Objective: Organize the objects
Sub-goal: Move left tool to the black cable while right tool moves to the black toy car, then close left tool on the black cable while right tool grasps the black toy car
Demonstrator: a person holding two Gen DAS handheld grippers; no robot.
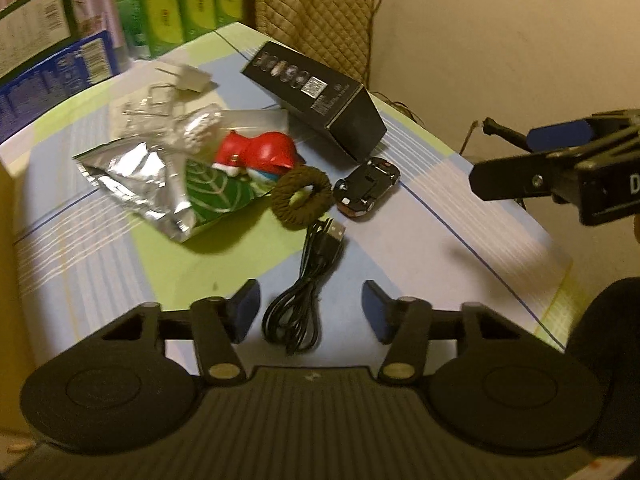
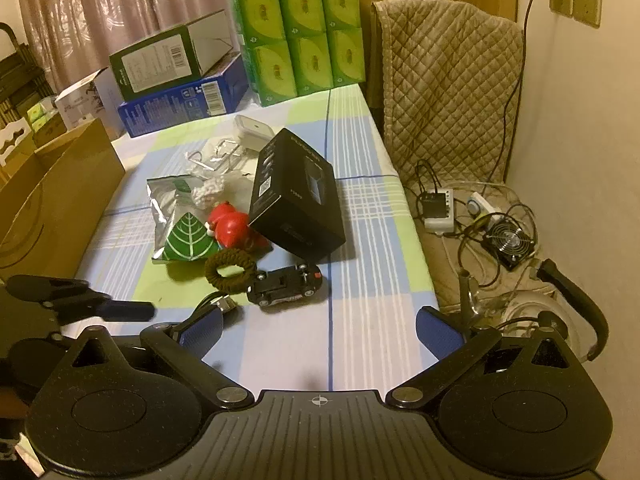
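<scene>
My left gripper [image 1: 311, 312] is open low over the checked tablecloth [image 2: 360, 240], its blue pads either side of a coiled black USB cable [image 1: 304, 292] without touching it. Beyond the cable lie a brown braided ring [image 1: 302, 200], a black toy car [image 1: 366, 188], a red figurine [image 1: 256, 152] and a silver foil pouch with a green leaf [image 1: 160, 184]. A black box [image 2: 298, 200] stands tilted behind them. My right gripper [image 2: 320, 332] is open and empty above the table's near right edge, short of the toy car [image 2: 286, 284].
A white adapter [image 2: 252, 132] and clear bags of small parts [image 2: 216, 156] lie further back. Blue and green cartons [image 2: 180, 104] and green tissue packs [image 2: 304, 40] line the far edge. A cardboard box [image 2: 60, 200] stands left, a quilted chair [image 2: 448, 80] with a fan [image 2: 508, 240] right.
</scene>
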